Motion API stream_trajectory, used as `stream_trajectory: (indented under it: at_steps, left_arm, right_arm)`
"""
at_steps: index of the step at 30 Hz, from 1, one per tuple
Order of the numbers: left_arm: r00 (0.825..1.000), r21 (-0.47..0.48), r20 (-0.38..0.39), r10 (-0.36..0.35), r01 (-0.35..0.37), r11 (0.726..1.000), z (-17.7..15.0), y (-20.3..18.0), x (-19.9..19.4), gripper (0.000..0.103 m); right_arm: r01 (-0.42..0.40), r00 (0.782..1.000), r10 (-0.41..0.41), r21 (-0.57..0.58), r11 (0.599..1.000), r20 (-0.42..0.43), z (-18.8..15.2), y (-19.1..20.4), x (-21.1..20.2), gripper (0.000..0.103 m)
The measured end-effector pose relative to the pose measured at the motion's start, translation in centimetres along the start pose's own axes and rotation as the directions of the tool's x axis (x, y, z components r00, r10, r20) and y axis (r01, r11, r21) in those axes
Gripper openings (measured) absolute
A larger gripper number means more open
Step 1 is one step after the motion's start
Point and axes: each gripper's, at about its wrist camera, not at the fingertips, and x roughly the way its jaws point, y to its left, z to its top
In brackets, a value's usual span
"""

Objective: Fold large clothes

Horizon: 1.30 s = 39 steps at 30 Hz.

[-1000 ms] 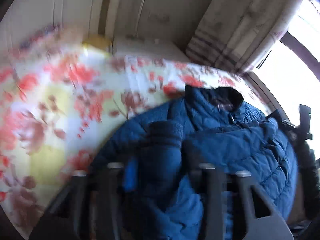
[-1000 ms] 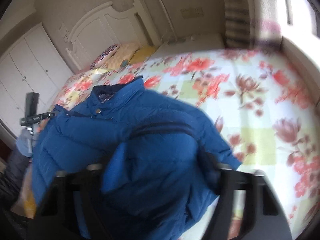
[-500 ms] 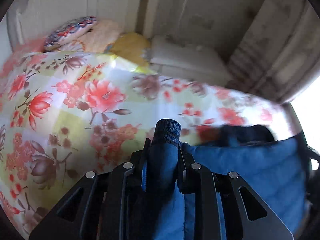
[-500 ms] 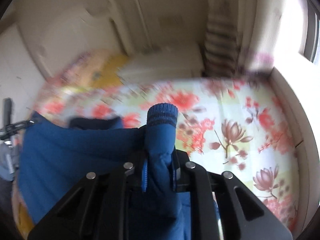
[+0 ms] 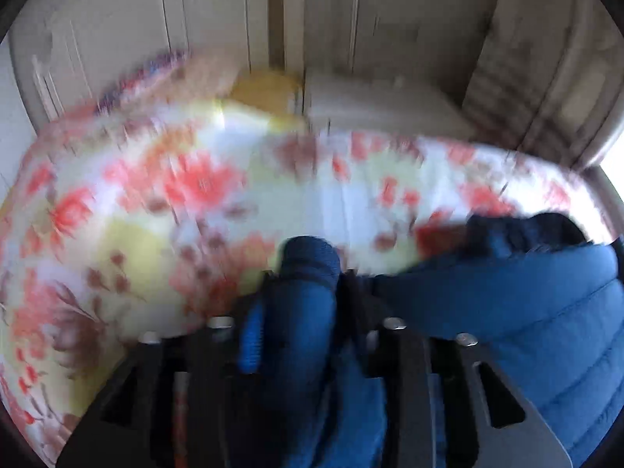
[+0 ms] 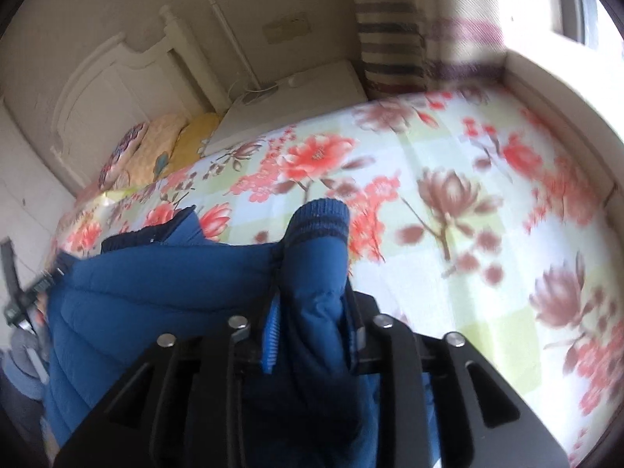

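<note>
Left wrist view, blurred: left hand-held gripper (image 5: 308, 292) has a sleeve cuff (image 5: 310, 259) of the blue puffer jacket (image 5: 546, 312) between its jaws, which are opening. The jacket lies on the floral bedspread (image 5: 156, 195).

Right wrist view: right hand-held gripper (image 6: 312, 304), jaws opening, holds the other cuff (image 6: 318, 222) between narrow-set jaws; the jacket's body lies to the left on the bed.

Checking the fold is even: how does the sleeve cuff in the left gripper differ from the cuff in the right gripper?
The left cuff looks plain dark blue and is blurred; the right cuff is sharp and shows darker stripes on its ribbing. The left cuff has the jacket body on its right in its view; the right cuff has the body on its left. Shared: each sleeve end sits between the opening jaws of its gripper, left gripper and right gripper, above the floral bedspread.
</note>
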Motion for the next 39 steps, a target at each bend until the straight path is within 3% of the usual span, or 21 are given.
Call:
stream_trajectory:
  at_steps: [2, 3, 4, 6, 7, 8, 10, 12, 13, 15, 16, 19, 23, 26, 29, 32, 34, 36, 38, 39]
  left_arm:
    - [1.000, -0.028, 0.015, -0.002, 0.003, 1.000, 0.3, 0.8, -0.8, 0.051]
    - [0.999, -0.037, 0.041, 0.003, -0.002, 0.999, 0.3, 1.0, -1.6, 0.060]
    - [0.996, -0.048, 0.085, 0.021, -0.016, 0.999, 0.3, 1.1, -2.8, 0.073]
    - [0.966, -0.083, 0.242, 0.091, -0.073, 0.994, 0.3, 0.8, -6.8, 0.093]
    - [0.948, -0.082, 0.306, 0.085, -0.063, 0.995, 0.3, 0.1, -8.6, 0.094]
    - [0.945, -0.066, 0.321, 0.065, -0.046, 0.997, 0.4, -0.8, -9.4, 0.094]
    - [0.956, 0.015, 0.292, 0.018, -0.023, 1.000, 0.9, -3.9, -9.9, 0.095]
    - [0.965, 0.125, 0.258, 0.041, -0.075, 0.989, 0.9, -8.0, -9.2, 0.095]
    - [0.972, 0.169, 0.232, 0.047, -0.088, 0.982, 0.7, -9.6, -8.2, 0.096]
    - [0.980, 0.207, 0.185, 0.074, -0.112, 0.972, 0.5, -11.2, -6.3, 0.096]
    - [0.981, 0.221, 0.162, 0.103, -0.138, 0.966, 0.2, -11.8, -4.8, 0.096]
    - [0.993, 0.227, 0.070, 0.094, -0.108, 0.968, -0.7, -11.9, -1.4, 0.097]
    - [1.000, 0.142, 0.020, 0.015, -0.018, 0.990, -0.6, -9.9, 0.2, 0.099]
    - [1.000, 0.107, 0.013, -0.022, 0.021, 0.994, -0.8, -9.3, 0.8, 0.099]
    - [1.000, 0.108, 0.012, -0.016, 0.015, 0.994, -1.0, -9.5, 1.0, 0.099]
    - [1.000, 0.107, -0.001, -0.026, 0.026, 0.994, -1.0, -9.6, 0.8, 0.099]
    - [0.999, 0.113, -0.003, -0.037, 0.037, 0.993, -0.5, -9.3, 0.2, 0.099]
    - [0.998, 0.148, 0.060, 0.023, -0.031, 0.989, -0.2, -8.1, -1.8, 0.099]
    - [0.994, 0.150, 0.080, 0.071, -0.083, 0.985, 0.1, -6.2, -2.5, 0.099]
    - [0.993, 0.145, 0.069, 0.096, -0.105, 0.984, 0.2, -5.1, -2.2, 0.099]
  right_arm:
    - [0.002, 1.000, -0.002, 0.007, 1.000, -0.021, 0.0, -0.1, 0.1, 0.041]
    - [0.010, 0.999, -0.010, -0.002, 1.000, -0.034, 0.2, 0.0, -0.1, 0.047]
    - [0.041, 0.998, -0.042, -0.021, 0.999, -0.056, 0.5, 0.4, -0.5, 0.059]
    - [0.091, 0.995, -0.094, -0.064, 0.994, -0.046, 1.1, 1.6, -2.1, 0.062]
    - [0.105, 0.994, -0.106, -0.100, 0.989, -0.001, 1.3, 3.0, -3.5, 0.063]
    - [0.113, 0.993, -0.108, -0.139, 0.984, 0.039, 1.6, 4.5, -4.5, 0.064]
    - [0.106, 0.992, -0.084, -0.260, 0.960, 0.093, 1.8, 9.2, -5.6, 0.064]
    - [0.094, 0.993, -0.056, -0.388, 0.917, 0.107, 1.2, 14.4, -4.9, 0.064]
    - [0.107, 0.993, -0.065, -0.482, 0.870, 0.103, 0.3, 17.8, -3.5, 0.062]
    - [0.115, 0.993, -0.089, -0.557, 0.823, 0.073, -0.7, 21.0, -0.9, 0.061]
    - [0.094, 0.995, -0.090, -0.563, 0.821, 0.034, -1.0, 22.0, 0.8, 0.059]
    - [0.104, 0.990, -0.141, -0.563, 0.820, -0.023, -1.8, 22.3, 4.8, 0.060]
    - [0.073, 0.994, -0.107, -0.529, 0.845, -0.032, -2.2, 21.2, 6.0, 0.061]
    - [0.053, 0.996, -0.083, -0.517, 0.854, -0.035, -2.3, 20.7, 6.4, 0.062]
    - [0.006, 0.998, -0.032, -0.469, 0.883, -0.047, -2.0, 19.8, 6.6, 0.062]
    - [0.040, 0.998, -0.060, -0.497, 0.867, -0.025, -2.6, 20.5, 6.7, 0.062]
    - [0.017, 0.998, -0.047, -0.501, 0.865, -0.048, -2.3, 20.5, 6.4, 0.063]
    - [0.000, 0.998, -0.030, -0.481, 0.877, -0.054, -1.4, 19.5, 5.2, 0.060]
    - [0.127, 0.992, -0.124, -0.468, 0.875, 0.038, -0.4, 17.4, 3.0, 0.066]
    - [0.153, 0.988, -0.147, -0.442, 0.884, 0.050, 0.1, 15.9, 2.5, 0.066]
